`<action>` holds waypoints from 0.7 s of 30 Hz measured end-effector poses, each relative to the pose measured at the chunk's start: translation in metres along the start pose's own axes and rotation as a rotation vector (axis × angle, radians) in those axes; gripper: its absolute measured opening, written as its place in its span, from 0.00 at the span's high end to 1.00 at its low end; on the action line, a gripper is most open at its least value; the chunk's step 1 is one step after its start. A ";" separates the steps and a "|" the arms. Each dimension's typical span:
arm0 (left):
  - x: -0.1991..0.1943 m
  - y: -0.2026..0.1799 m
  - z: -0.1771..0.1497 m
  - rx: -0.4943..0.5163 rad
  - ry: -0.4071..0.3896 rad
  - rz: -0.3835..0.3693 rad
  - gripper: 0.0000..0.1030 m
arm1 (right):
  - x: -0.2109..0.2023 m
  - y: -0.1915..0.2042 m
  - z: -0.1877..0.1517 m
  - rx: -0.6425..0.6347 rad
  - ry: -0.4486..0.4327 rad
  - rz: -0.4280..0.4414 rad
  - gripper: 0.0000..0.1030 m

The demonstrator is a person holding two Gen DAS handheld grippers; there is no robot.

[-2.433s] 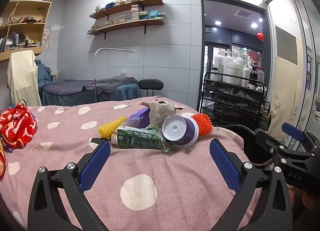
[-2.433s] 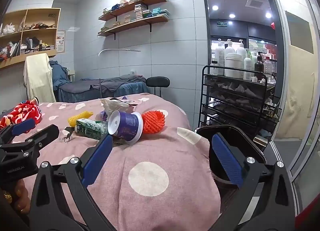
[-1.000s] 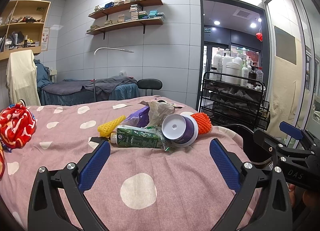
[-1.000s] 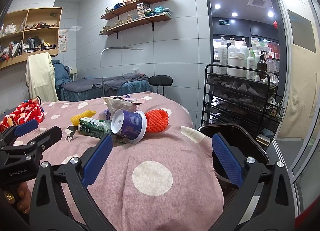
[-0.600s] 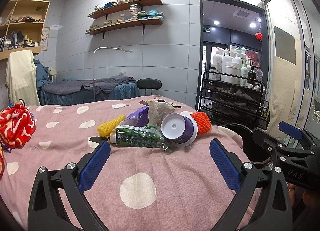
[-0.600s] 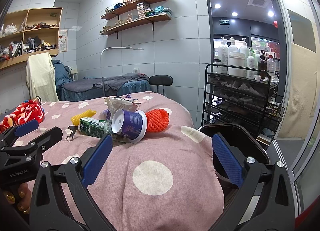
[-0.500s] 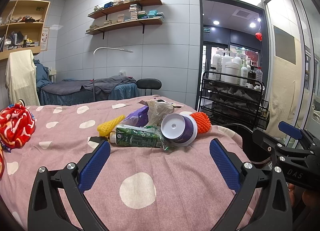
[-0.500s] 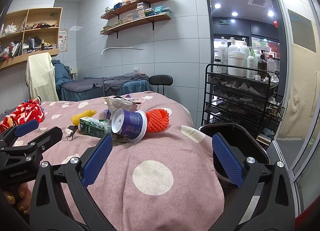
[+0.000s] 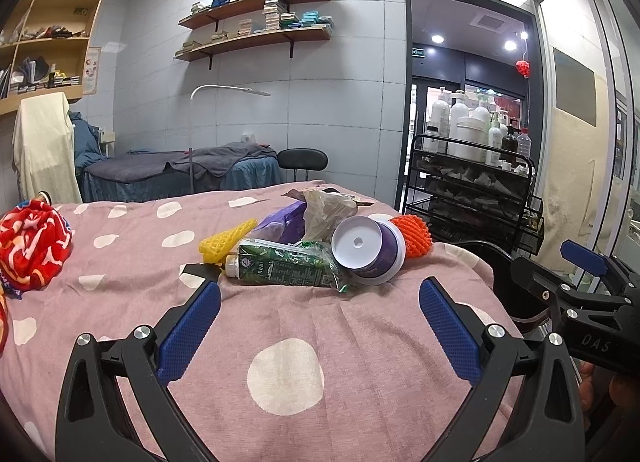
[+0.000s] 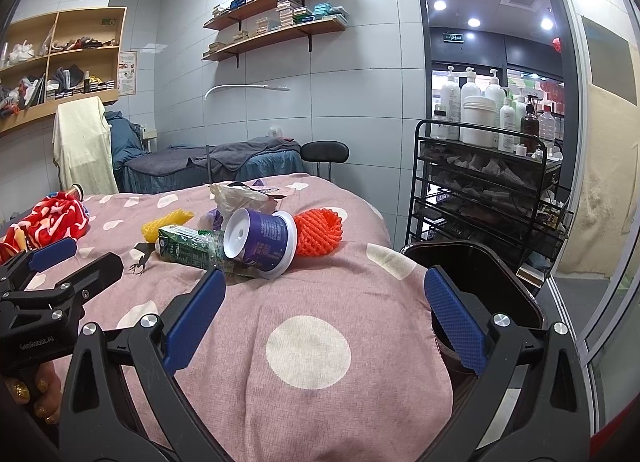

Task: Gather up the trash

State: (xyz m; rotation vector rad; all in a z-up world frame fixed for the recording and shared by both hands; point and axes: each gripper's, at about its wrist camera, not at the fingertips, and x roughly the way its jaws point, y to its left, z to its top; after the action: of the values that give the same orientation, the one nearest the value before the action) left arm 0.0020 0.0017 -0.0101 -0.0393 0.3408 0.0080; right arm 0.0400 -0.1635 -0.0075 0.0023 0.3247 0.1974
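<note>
Change: almost none; both views hold steady over the last moments.
Left claw (image 9: 319,316): spread, empty.
Right claw (image 10: 325,306): spread, empty.
Trash: purple plastic tub (image 10: 262,242) and green crumpled carton (image 9: 282,266) untouched mid-frame on the pink dotted bed (image 9: 280,342).
Meaning: collecting not begun.

Only the tools carry legible lettering: "GenRobot.AI" is printed in white on the black body of the left gripper (image 10: 48,262) in the right wrist view, and the letters "DAS" show on the right gripper (image 9: 582,278) in the left wrist view, while carton and cup print stays unreadable.
</note>
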 end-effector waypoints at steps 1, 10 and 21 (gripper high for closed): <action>0.000 0.002 0.000 0.000 0.001 0.001 0.05 | 0.001 0.000 0.000 -0.001 0.004 0.000 0.04; 0.010 0.010 -0.001 0.000 0.032 0.004 0.05 | 0.013 0.001 0.002 -0.008 0.039 0.009 0.04; 0.035 0.032 -0.001 0.016 0.132 0.021 0.05 | 0.049 0.017 0.005 -0.089 0.147 0.065 0.04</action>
State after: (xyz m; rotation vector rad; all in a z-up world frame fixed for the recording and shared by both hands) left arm 0.0339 0.0335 -0.0240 -0.0203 0.4736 0.0238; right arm 0.0840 -0.1369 -0.0181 -0.0896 0.4622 0.2766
